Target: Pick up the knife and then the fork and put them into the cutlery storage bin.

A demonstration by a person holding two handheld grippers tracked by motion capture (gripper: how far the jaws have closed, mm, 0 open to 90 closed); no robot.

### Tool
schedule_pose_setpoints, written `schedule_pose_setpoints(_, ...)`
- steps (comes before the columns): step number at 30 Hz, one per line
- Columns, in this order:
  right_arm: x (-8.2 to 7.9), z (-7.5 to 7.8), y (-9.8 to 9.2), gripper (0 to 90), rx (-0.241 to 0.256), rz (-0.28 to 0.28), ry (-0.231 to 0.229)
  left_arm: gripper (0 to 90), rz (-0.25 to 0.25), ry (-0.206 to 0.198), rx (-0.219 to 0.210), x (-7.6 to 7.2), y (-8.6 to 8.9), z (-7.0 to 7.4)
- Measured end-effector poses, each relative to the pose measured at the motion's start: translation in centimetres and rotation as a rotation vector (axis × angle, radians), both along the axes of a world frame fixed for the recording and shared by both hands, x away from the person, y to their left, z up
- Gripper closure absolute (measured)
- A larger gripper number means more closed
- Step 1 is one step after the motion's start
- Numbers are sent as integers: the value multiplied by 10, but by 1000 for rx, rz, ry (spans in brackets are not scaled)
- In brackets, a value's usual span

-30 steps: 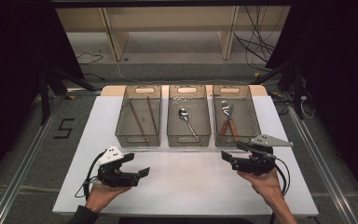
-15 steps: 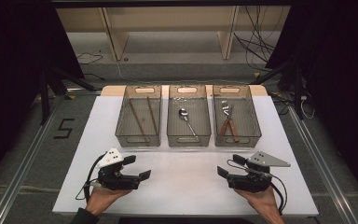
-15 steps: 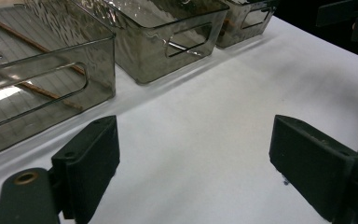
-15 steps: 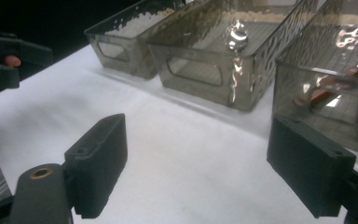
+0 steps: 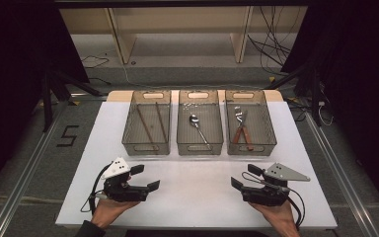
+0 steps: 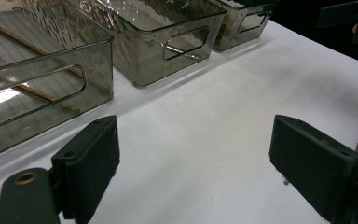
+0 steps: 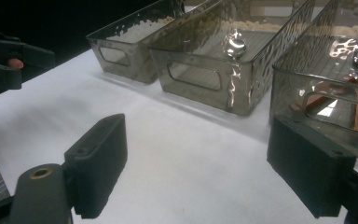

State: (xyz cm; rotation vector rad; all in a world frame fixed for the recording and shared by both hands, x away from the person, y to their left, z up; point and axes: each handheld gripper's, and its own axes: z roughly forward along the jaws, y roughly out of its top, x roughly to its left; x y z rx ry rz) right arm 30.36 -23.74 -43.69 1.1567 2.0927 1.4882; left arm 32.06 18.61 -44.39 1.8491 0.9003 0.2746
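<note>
Grippers sit low over the near half of the white table (image 5: pixel 197 197), one in each hand, both empty with jaws spread wide. The left gripper (image 5: pixel 144 177) is near the table's front left, its jaws pointing toward the middle of the table and slightly away from the person; its long axis runs mostly across the table. In the left gripper view the two black jaws stand far apart over bare white surface. The right gripper (image 5: pixel 243 177) is near the front right, well apart from the left one, its jaws pointing toward the middle as well, so the two face each other across open table. A grey three-cornered plate tops it, pointing out to the right. In the right gripper view its jaws are likewise wide over the table, with nothing between them.

Beyond the grippers, three clear smoky bins stand side by side across the far half of the table, long sides running away from the person. The left bin (image 5: pixel 128 138) holds two thin brown sticks (image 5: pixel 148 126) lying lengthwise. The middle bin (image 5: pixel 219 118) holds a metal spoon (image 5: pixel 199 129), bowl toward the far end. The right bin (image 5: pixel 271 133) holds a fork (image 5: pixel 238 114) and a wooden-handled piece (image 5: pixel 244 133), crossed, handles toward the person.
</note>
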Motion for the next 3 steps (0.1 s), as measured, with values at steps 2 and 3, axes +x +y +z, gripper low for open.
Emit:
schedule_pose_setpoints(2, 0, 1, 0, 207, 1, -3, -4, 157, -1, 0, 1, 0, 0, 0)
schedule_pose_setpoints(3, -1, 1, -1, 207, 0, -3, -5, 157, -3, 0, 5, 1, 0, -1)
